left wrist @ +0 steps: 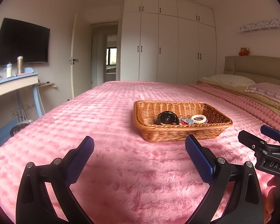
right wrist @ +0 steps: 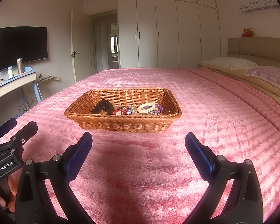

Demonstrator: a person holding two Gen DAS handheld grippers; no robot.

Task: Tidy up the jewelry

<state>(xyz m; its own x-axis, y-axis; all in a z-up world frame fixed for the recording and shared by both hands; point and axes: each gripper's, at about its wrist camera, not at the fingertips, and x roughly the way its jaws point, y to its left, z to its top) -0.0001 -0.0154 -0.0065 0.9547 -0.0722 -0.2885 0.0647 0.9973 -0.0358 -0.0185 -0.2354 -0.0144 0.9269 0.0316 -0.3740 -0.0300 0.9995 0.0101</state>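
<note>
Two grippers hover low over the pink plush blanket (right wrist: 205,112), and we hold nothing in either. Our left gripper (left wrist: 139,155) has its fingers spread wide, and so does our right gripper (right wrist: 138,149); only blanket shows between the blue pads.

All the jewelry we can see sits in the wicker basket (right wrist: 121,125), which rests on the bed ahead of both grippers and well apart from them. Inside, from left to right in the right wrist view, lie a black watch (right wrist: 102,108), a small tangle of red and silvery pieces (right wrist: 124,110) that we cannot make out singly, a cream bead bracelet (right wrist: 146,107) and a purple coil band (right wrist: 158,108) touching it.

We judge everything here to be light. The watch looks the stiffest and heaviest — its case would be smooth and apt to slip, so we would pinch it across the strap near the case. The bead bracelet is probably strung on elastic: it will give and sag, and is best taken across one side of the ring. The coil band is soft and springy. The tangle is the delicate part — pulling one piece may drag its neighbours, so a slow lift seems wise. The basket is stiff but light enough to slide on the plush.
</note>
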